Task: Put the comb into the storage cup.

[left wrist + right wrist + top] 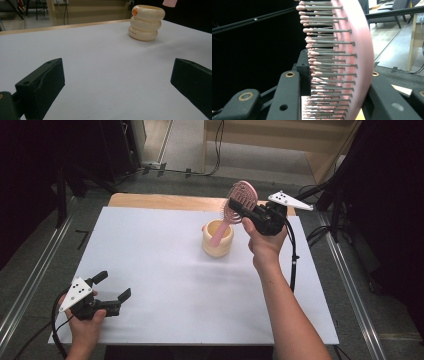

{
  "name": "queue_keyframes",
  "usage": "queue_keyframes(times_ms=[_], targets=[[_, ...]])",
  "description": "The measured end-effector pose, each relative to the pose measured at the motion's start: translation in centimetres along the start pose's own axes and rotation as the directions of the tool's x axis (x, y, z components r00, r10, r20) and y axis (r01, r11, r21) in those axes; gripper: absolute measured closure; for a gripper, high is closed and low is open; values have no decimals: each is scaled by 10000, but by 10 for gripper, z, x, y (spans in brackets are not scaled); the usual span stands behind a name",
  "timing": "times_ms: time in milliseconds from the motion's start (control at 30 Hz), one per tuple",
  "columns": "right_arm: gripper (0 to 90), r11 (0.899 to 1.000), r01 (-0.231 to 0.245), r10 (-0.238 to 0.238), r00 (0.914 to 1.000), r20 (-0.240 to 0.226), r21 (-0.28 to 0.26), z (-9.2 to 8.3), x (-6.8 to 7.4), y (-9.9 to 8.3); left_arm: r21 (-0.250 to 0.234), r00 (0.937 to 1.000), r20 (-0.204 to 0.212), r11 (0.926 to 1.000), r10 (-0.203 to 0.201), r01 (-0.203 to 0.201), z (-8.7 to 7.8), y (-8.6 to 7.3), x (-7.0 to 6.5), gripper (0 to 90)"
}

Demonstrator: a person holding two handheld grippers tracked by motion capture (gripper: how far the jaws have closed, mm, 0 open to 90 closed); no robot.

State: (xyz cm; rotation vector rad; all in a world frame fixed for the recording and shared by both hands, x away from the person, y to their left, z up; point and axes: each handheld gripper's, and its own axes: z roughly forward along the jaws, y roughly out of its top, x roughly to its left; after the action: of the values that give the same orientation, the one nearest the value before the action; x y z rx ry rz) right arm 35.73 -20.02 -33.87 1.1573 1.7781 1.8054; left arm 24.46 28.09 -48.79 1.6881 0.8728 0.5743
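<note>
pink hairbrush held over a cream holder at the far side of the table

the right gripper (246, 211), held in the person's right hand (264, 245), is pinched on the head of a pink hairbrush (241, 199). in the right gripper view the brush head (352, 60) stands between the two black jaws, one jaw against the bristle tips and the other against the smooth pink back. in the high view the brush is tilted: its head is up and toward the far right, and its handle slants down into the mouth of a cream ribbed holder (218, 240). whether the handle tip touches the inside of the holder cannot be told.

the holder stands upright on the white table top (165, 270), toward the far side and a little right of centre. in the left gripper view it appears as three stacked cream rings with an orange mark near the rim (146, 23), and the pink tip of the brush handle (170, 2) shows at the top edge, above it.

the left gripper (114, 286), held in the left hand (86, 327), lies low over the near left corner of the table, well apart from the holder. its jaws are spread wide with nothing but bare table between them.

a strip of wooden table edge (165, 200) shows beyond the white surface.
</note>
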Motion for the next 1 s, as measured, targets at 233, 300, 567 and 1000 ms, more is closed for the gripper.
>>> queue_keyframes(times_ms=[233, 300, 567, 1000], targets=[[624, 10000, 0, 1, 9999, 148, -53, 2, -3, 3, 13, 10000, 5, 10000, 30, -30, 0, 0, 0, 0], [623, 10000, -17, 18, 9999, 167, -47, 3, -3, 4, 8, 10000, 3, 10000, 30, -30, 0, 0, 0, 0], [624, 9999, -53, 56, 9998, 215, -125, 7, -7, 7, 2, 10000, 9, 10000, 27, -27, 0, 0, 0, 0], [623, 9996, -59, 68, 9994, 334, -265, 11, -13, 14, -2, 10000, 16, 10000, 44, -44, 0, 0, 0, 0]])
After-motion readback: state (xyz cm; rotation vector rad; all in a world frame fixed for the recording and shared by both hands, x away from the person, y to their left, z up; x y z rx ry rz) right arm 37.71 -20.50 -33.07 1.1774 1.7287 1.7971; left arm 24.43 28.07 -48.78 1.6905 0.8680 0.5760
